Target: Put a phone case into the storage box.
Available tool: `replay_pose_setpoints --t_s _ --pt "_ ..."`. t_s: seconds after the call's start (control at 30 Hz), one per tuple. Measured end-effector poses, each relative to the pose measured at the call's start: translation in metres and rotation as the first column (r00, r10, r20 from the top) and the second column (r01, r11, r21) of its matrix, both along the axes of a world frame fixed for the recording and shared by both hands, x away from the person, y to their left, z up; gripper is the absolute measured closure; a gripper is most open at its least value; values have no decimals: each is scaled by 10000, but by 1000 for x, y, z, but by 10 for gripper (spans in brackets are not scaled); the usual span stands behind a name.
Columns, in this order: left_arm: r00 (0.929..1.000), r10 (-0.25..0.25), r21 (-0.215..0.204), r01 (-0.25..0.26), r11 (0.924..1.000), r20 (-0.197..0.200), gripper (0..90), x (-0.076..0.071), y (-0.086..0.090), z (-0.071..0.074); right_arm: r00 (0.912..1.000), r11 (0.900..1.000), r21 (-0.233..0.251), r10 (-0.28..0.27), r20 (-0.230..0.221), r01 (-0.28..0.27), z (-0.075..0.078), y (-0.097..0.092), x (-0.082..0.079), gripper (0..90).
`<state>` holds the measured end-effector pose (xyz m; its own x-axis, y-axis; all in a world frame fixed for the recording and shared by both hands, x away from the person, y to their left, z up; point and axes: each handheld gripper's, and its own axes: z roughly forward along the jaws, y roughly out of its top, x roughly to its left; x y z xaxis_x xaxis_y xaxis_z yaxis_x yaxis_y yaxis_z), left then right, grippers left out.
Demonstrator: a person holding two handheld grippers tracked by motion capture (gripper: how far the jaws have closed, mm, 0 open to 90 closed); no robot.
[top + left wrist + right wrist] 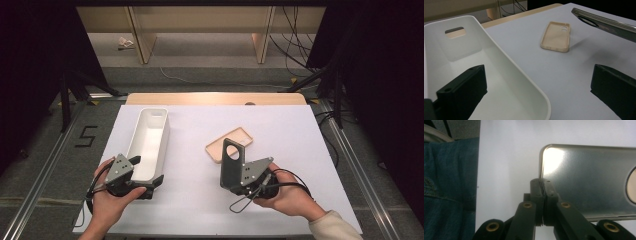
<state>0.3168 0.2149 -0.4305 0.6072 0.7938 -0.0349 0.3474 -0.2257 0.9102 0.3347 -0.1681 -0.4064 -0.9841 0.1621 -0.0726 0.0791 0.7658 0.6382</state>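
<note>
A long white bin [150,135] stands at the table's left, and its inside shows in the left gripper view [474,75]. My left gripper [147,170] is open at the bin's near end, one jaw inside and one outside on the table, with the right wall between them untouched [536,72]. A beige phone case [229,145] lies flat, hollow side up, mid-table [556,37]. My right gripper [235,184] is shut on the edge of a dark grey phone case [231,161], held upright above the table near the beige one. The pinch shows close up [542,182] on the dark case [586,182].
A white mat [290,150] covers the table, with a strip of bare wood [215,98] along the far edge. Black stands and cables [320,75] flank the far corners. A denim-clad leg [449,190] lies beside the table edge in the right gripper view.
</note>
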Motion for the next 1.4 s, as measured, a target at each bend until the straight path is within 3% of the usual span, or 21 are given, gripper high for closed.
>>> replay_pose_setpoints --t_s 0.2,0.3,0.63,0.87,1.4 --pt "10000 -19 -12 19 10000 -44 2 0 -2 0 10000 9987 497 59 -26 -57 0 -1 1 897" --pt "10000 -62 -64 62 10000 -30 2 0 -3 1 10000 9986 520 68 8 -69 0 -1 1 897" --pt "9994 -242 -642 225 9977 -266 29 8 -15 15 9999 9958 917 41 165 -56 1 -3 2 897" --pt "9975 -496 -517 470 9976 -508 56 24 -34 29 9997 9933 1155 -29 238 1 2 -4 3 897" --pt "9861 -1311 -813 1231 9891 -1025 115 57 -83 50 9989 9908 1352 -68 470 3 4 -4 3 896"
